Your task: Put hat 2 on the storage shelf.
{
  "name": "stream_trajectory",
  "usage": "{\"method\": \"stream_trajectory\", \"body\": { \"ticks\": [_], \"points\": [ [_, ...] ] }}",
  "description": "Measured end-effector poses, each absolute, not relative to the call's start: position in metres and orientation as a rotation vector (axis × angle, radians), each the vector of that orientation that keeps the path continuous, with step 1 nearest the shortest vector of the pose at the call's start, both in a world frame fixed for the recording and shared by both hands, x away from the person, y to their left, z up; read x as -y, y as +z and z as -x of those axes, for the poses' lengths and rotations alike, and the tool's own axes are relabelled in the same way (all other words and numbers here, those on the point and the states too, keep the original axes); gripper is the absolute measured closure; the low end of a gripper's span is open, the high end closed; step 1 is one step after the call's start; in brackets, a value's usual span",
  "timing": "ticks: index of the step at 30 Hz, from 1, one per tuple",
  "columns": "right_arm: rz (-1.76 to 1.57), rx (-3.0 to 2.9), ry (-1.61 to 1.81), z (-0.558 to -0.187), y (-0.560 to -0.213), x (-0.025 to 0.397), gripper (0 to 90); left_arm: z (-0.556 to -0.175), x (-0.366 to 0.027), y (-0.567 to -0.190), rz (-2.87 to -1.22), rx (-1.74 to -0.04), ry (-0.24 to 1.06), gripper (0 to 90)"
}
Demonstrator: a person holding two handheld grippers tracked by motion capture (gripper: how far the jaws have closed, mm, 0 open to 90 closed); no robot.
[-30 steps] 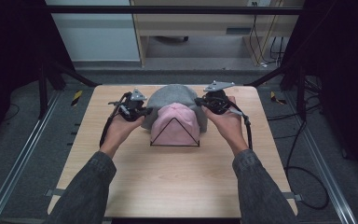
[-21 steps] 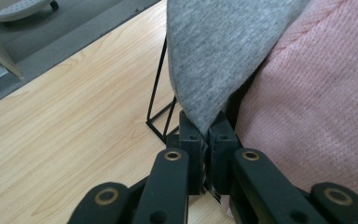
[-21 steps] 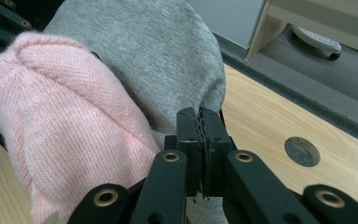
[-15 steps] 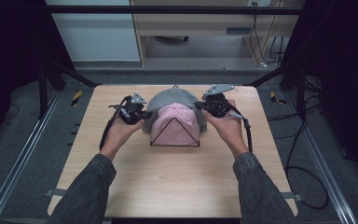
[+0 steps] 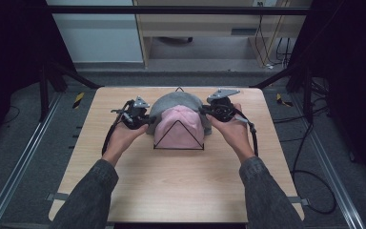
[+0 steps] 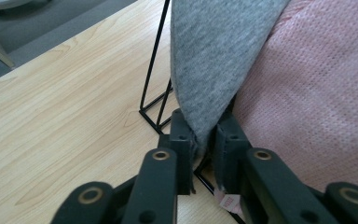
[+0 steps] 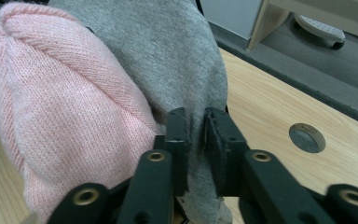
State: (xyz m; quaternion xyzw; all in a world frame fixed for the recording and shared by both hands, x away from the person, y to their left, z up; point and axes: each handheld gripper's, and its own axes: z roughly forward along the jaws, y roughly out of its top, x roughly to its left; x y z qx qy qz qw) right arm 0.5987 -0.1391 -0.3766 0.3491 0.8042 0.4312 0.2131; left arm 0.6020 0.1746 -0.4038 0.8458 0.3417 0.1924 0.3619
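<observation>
A black wire stand [image 5: 178, 138] with a triangular front sits near the middle of the far half of the bench [image 5: 171, 191], a little toward the far edge. Two knitted hats are draped over it: a pink hat [image 5: 178, 126] on the near side, and a grey hat [image 5: 174, 99] lying over and behind it, toward the far edge of the bench.

The left gripper [image 5: 145, 121] is at the left side of the stand, with the person's left hand [image 5: 121, 140] behind it. In the left gripper view its jaws are clamped on the lower edge of the grey hat [image 6: 214, 56], the fabric pinched between them just above the bench surface, with the pink hat [image 6: 317, 93] touching the right jaw and the thin black legs of the stand [image 6: 151, 74] standing on the wood just beside the jaws.

The right gripper [image 5: 205, 112] is at the right side of the stand, held by the right hand [image 5: 233, 133]. In the right gripper view its jaws are pressed together on a fold of the grey hat [image 7: 168, 56], and the pink hat [image 7: 60, 107] bulges just to the left of them. A round hole [image 7: 307, 137] in the bench top shows to the right of those jaws.
</observation>
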Motion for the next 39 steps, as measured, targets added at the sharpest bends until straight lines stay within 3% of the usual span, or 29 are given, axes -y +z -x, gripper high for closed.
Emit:
{"method": "stream_trajectory", "body": {
  "ticks": [8, 23, 26, 29, 37, 39],
  "points": [
    [-0.973, -2.219, 1.179, -0.592, -0.37, 0.145, 63.1, -0.6, -0.176, -0.404, -2.161, -0.892, 0.505, 69.9],
    [-0.986, -2.232, 1.158, -0.593, -0.372, 0.143, 56.1, -0.597, -0.178, -0.398, -2.144, -0.905, 0.53, 59.5],
    [-0.993, -2.218, 1.154, -0.591, -0.372, 0.144, 51.1, -0.596, -0.179, -0.397, -2.143, -0.911, 0.546, 53.5],
    [-1.002, -2.208, 1.14, -0.588, -0.372, 0.146, 43.7, -0.592, -0.181, -0.395, -2.126, -0.931, 0.563, 40.7],
    [-1.018, -2.172, 1.171, -0.57, -0.369, 0.157, 30.1, -0.576, -0.191, -0.381, -2.092, -0.961, 0.591, 18.2],
    [-1.018, -2.161, 1.183, -0.564, -0.364, 0.159, 26.1, -0.57, -0.193, -0.377, -2.082, -0.967, 0.591, 16.9]
  ]
}}
